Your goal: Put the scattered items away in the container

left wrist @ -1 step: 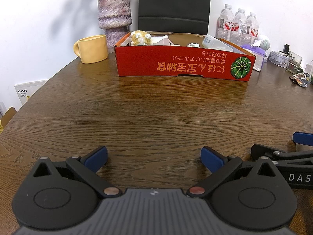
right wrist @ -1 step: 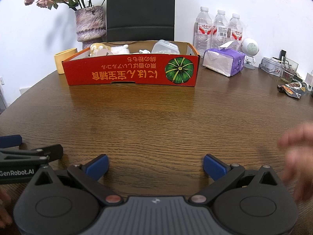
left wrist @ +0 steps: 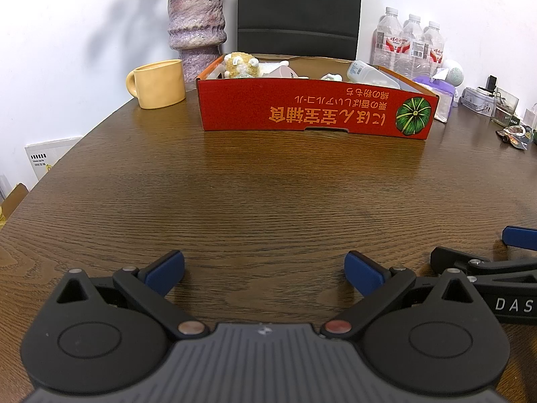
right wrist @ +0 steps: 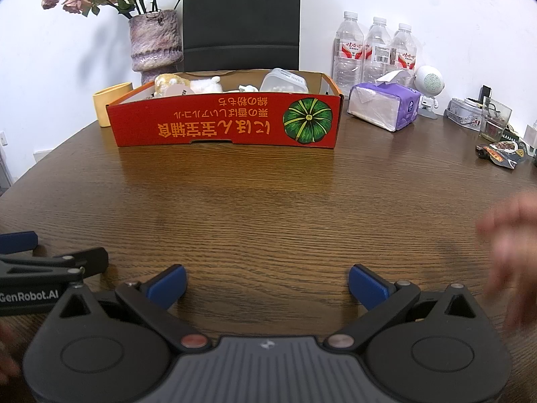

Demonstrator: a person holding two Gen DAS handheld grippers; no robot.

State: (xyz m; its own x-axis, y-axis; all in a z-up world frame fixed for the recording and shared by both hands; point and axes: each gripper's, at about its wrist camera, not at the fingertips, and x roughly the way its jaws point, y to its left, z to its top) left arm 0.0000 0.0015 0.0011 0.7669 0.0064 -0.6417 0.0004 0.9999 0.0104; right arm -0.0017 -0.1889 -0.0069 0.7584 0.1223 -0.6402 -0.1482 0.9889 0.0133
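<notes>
A red cardboard box (left wrist: 302,110) with a pumpkin print stands at the far side of the brown table; it also shows in the right wrist view (right wrist: 228,124). Inside lie a yellow plush toy (left wrist: 238,63), a white bottle (left wrist: 365,74), a clear plastic tub (right wrist: 285,82) and other small white items. My left gripper (left wrist: 265,270) is open and empty, low over the table's near side. My right gripper (right wrist: 266,283) is open and empty beside it. Each gripper's fingers show at the edge of the other's view.
A yellow mug (left wrist: 157,84) and a purple vase (left wrist: 196,23) stand left of the box. Water bottles (right wrist: 376,50), a purple tissue pack (right wrist: 386,104), a white speaker (right wrist: 429,82) and snack wrappers (right wrist: 500,152) sit right. A blurred hand (right wrist: 513,245) is at right.
</notes>
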